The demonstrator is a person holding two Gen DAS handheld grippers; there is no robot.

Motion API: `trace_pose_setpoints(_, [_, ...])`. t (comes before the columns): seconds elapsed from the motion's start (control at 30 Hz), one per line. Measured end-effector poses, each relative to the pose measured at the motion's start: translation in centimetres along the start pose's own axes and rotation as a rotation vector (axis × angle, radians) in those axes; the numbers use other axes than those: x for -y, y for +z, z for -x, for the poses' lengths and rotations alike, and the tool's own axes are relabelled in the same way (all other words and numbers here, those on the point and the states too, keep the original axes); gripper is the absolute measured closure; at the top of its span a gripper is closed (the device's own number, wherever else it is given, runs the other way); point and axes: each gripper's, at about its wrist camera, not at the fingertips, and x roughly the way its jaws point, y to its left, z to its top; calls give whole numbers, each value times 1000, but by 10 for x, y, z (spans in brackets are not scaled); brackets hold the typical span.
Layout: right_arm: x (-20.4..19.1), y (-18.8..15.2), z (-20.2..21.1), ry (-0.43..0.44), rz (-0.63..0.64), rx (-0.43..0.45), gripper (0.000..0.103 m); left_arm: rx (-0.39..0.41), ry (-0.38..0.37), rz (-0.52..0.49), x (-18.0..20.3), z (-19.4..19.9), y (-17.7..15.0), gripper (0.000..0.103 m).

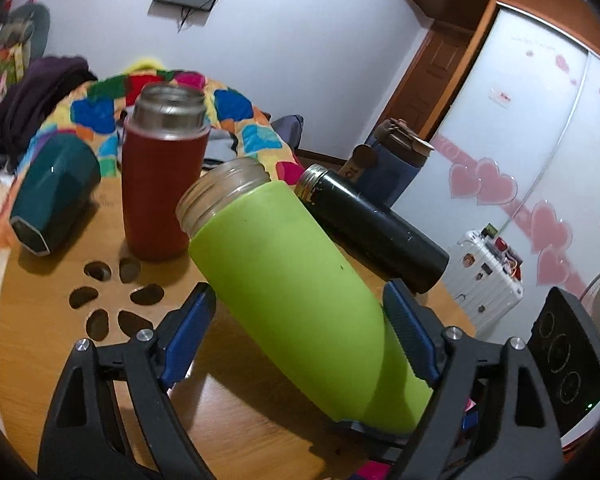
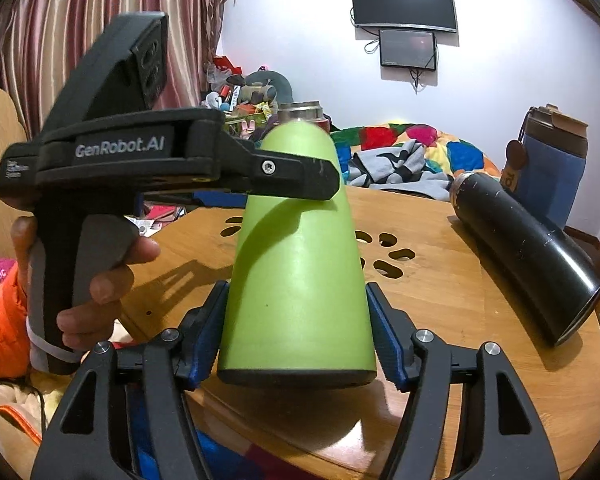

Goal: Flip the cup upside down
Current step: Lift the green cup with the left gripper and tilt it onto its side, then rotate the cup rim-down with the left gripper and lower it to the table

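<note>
A lime-green cup (image 1: 292, 280) with a clear threaded mouth is held tilted above the round wooden table (image 1: 40, 320), mouth pointing up and away to the left. My left gripper (image 1: 300, 320) is shut on its middle, blue pads pressed on both sides. In the right wrist view the green cup (image 2: 296, 272) shows base-first. My right gripper (image 2: 298, 312) is shut on its lower body near the black base. The left gripper's body (image 2: 120, 160) and the hand holding it cross the cup's upper part.
A red flask (image 1: 162, 176) stands open-mouthed behind the cup. A teal cup (image 1: 54, 196) lies on its side at left. A black bottle (image 1: 376, 228) lies on its side at right, also in the right wrist view (image 2: 528, 256). A blue tumbler (image 2: 552, 168) stands at the far right edge.
</note>
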Motion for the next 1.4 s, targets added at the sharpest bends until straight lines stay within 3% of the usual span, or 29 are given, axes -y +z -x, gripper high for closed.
trace_pose_setpoints(0.13, [-1, -1, 0, -3, 0, 0, 41, -2, -5, 32, -6, -3, -4, 15])
trace_pose_setpoints(0.23, [-4, -2, 0, -21, 11, 6, 41, 0, 33, 29, -6, -4, -7, 12])
trace_pose_setpoints(0.4, [-9, -3, -1, -33, 26, 8, 41, 35, 147, -130, 14, -6, -18, 11])
trace_pose_setpoints(0.5, [-5, -3, 0, -15, 3, 4, 41, 55, 146, -191, 25, -3, -20, 11])
trace_pose_setpoints(1.17, [0, -10, 10, -25, -78, -65, 40, 142, 166, -231, 42, 46, -15, 11])
trace_pose_setpoints(1.4, [1, 11, 43, -63, -88, 18, 40, 185, 125, -266, 58, 75, -11, 11])
